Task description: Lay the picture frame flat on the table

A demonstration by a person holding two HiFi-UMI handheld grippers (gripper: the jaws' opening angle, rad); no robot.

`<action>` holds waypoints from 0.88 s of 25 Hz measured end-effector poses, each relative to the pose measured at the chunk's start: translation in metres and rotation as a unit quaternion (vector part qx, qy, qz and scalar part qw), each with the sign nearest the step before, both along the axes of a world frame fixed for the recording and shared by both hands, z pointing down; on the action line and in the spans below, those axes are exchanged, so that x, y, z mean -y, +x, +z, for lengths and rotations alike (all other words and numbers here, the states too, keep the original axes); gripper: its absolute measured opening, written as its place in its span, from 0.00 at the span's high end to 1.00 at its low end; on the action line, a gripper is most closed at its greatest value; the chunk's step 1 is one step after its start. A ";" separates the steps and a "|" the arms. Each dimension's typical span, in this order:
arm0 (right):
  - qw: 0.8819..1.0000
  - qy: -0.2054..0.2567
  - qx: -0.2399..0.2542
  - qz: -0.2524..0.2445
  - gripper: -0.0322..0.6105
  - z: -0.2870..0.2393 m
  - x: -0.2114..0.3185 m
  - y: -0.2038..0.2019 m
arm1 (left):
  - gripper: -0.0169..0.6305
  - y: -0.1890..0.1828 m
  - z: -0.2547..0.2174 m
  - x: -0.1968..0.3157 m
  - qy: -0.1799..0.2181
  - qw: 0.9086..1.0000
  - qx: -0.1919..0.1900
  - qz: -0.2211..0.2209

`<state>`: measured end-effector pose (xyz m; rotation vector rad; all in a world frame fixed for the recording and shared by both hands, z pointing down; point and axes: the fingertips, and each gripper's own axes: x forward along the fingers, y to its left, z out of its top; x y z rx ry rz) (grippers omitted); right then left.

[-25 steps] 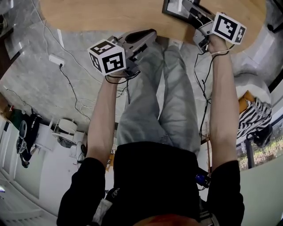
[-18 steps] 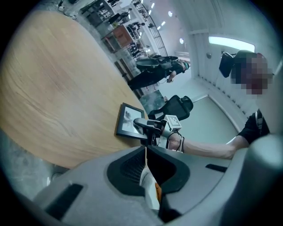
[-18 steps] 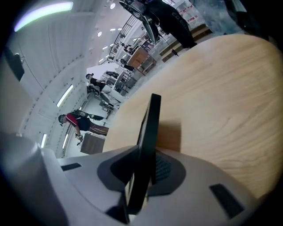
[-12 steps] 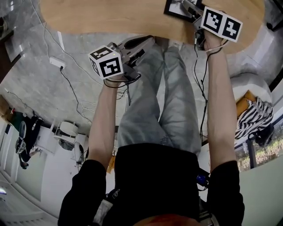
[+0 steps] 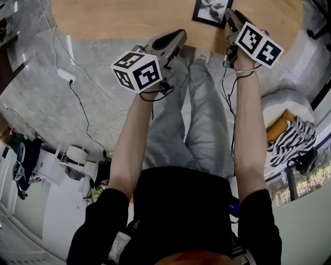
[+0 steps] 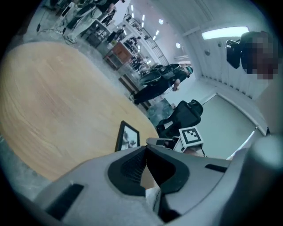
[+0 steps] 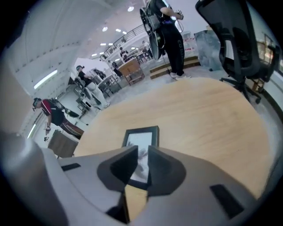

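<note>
The black picture frame [image 5: 211, 10] lies flat on the round wooden table [image 5: 129, 18], photo side up. My right gripper [image 5: 230, 15] hovers just beside its right edge without touching it. In the right gripper view the frame [image 7: 142, 137] shows past the gripper [image 7: 142, 152]; its jaws stand a little apart and are closing, with nothing between them. My left gripper [image 5: 177, 36] hangs at the table's near edge, left of the frame, and is shut on nothing. The left gripper view shows that gripper [image 6: 146, 149] with tips touching, and the frame [image 6: 127, 137] beyond.
The seated person's legs [image 5: 191, 103] reach under the table. Cables [image 5: 83, 98] trail over the grey floor at left. A striped bag [image 5: 292, 140] lies at right. A black office chair [image 7: 239, 44] stands past the table's far side, and a person [image 7: 170, 26] stands behind it.
My right gripper has drawn back off the frame, which now lies uncovered on the table. My left gripper has moved right and up to the table's edge.
</note>
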<state>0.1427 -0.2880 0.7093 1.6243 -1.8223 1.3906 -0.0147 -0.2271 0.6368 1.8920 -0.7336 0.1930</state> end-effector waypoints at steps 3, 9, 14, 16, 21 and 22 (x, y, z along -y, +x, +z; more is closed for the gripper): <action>0.994 0.067 0.077 0.024 0.92 -0.057 -0.005 -0.006 | 0.96 0.021 -0.049 0.013 0.031 0.999 -0.027 -0.028; 0.968 0.205 0.144 -0.010 0.93 -0.214 0.018 -0.011 | 0.96 0.044 -0.182 0.060 0.139 0.987 0.025 -0.072; 0.950 0.289 0.120 0.007 0.93 -0.354 0.024 0.003 | 0.96 0.037 -0.309 0.081 0.223 0.963 0.082 -0.123; 0.940 0.323 0.105 0.004 0.93 -0.412 0.022 0.012 | 0.96 0.042 -0.365 0.084 0.266 0.948 0.105 -0.139; 0.917 0.396 0.032 -0.038 0.93 -0.507 0.003 0.034 | 0.96 0.073 -0.448 0.070 0.353 0.915 0.129 -0.149; 0.910 0.411 0.012 -0.049 0.93 -0.523 0.002 0.041 | 0.96 0.082 -0.460 0.070 0.365 0.909 0.128 -0.152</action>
